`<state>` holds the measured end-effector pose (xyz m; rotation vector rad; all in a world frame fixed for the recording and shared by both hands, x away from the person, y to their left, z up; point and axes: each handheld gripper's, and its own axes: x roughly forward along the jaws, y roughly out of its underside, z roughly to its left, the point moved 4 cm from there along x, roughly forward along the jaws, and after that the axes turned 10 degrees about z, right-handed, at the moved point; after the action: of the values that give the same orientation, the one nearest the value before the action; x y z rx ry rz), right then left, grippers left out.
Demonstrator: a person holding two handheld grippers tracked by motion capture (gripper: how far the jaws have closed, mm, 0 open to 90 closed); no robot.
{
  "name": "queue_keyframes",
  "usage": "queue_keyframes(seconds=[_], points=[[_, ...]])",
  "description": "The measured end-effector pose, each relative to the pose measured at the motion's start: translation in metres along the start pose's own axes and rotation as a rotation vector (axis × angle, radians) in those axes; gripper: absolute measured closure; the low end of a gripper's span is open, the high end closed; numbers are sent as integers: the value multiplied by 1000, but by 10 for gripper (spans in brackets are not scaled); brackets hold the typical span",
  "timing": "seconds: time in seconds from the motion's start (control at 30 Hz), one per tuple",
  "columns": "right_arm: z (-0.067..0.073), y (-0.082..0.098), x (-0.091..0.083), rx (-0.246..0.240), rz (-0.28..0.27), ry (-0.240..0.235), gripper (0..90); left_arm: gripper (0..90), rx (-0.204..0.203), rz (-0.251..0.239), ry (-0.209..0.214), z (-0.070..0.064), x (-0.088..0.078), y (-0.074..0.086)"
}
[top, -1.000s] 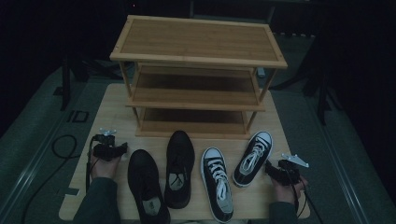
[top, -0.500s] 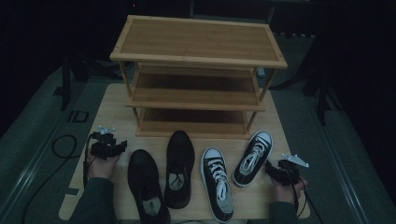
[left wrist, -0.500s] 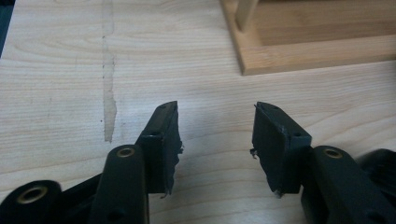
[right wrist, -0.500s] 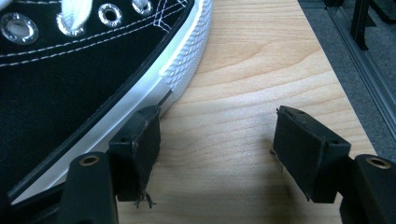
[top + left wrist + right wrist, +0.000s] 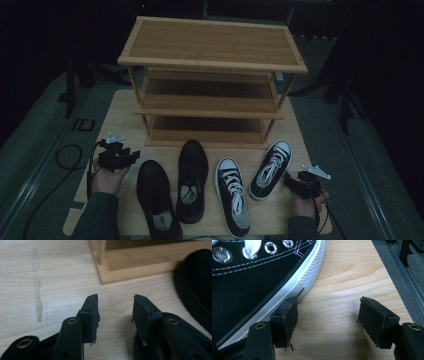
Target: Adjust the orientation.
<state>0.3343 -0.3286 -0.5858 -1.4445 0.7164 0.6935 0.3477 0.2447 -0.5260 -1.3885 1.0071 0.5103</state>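
Four shoes on the worktop (image 5: 120,125) in front of an empty three-tier rack (image 5: 212,75).
The left gripper (image 5: 131,156), jaws apart on nothing and just closing, should take the near black shoe (image 5: 157,200) by its collar; the right gripper (image 5: 289,181) gapes empty beside a sneaker (image 5: 270,170). Count: two black shoes, two sneakers.

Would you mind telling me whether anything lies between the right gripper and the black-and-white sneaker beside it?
Nothing visible does. The right gripper is open over bare table, and the sneaker sits right beside one of its fingers; I cannot tell whether they touch.
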Motion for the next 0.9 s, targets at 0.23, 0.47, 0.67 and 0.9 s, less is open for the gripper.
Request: queue_keyframes(seconds=[0.23,0.47,0.67,0.9], points=[[0,0,0,1,0,0,316,609,56,21,28,-12,-10,1],[0,0,0,3,0,2,315,628,104,28,67,-25,-22,4],[0,0,0,4,0,2,315,665,127,47,87,-32,-27,8],[0,0,0,4,0,2,315,728,170,68,118,-42,-31,12]])
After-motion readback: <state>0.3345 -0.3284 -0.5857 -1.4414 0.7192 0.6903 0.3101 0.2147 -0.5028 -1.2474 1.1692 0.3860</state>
